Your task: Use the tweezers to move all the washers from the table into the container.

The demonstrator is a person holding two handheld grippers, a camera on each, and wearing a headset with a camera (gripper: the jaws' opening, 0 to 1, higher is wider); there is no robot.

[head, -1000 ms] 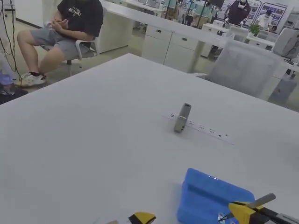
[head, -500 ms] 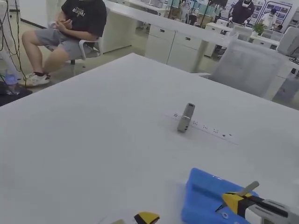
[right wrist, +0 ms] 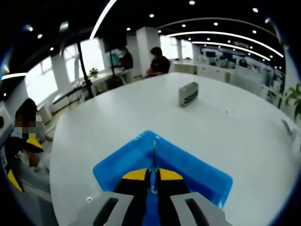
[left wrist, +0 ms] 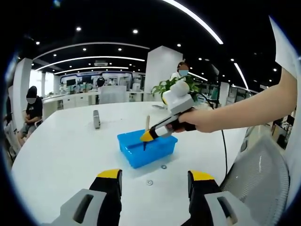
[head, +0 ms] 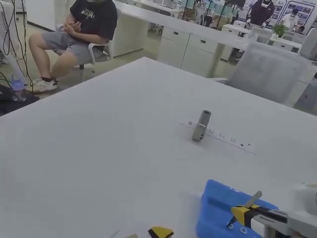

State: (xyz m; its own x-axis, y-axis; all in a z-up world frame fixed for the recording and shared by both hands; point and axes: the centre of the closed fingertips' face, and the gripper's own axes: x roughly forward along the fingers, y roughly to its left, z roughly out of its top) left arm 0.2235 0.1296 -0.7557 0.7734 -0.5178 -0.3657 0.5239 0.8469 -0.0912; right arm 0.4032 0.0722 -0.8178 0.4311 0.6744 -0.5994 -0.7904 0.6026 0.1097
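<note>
A blue container [head: 218, 203] sits near the table's front edge. Above it my right gripper [head: 239, 214] is shut on thin metal tweezers [head: 253, 198], whose tips point down into the container. In the right gripper view the tweezers [right wrist: 154, 157] run forward from my shut right gripper [right wrist: 153, 175] over the container [right wrist: 193, 167]. The left gripper view has my left gripper [left wrist: 155, 176] open with nothing in it, low over the table. Two washers [left wrist: 149, 182] lie on the table in front of the container [left wrist: 155, 153]. My right gripper [left wrist: 148, 135] hovers over it there.
A small grey device [head: 201, 125] lies at mid-table beside a row of sockets [head: 225, 138]. One more washer [right wrist: 89, 199] lies on the table left of the container. A person sits on a chair [head: 96, 49] at the far left, beyond the table.
My right gripper has carried the tweezers left, further over the container, and the tweezers' back end now tilts more upright. The head camera has shifted a little.
</note>
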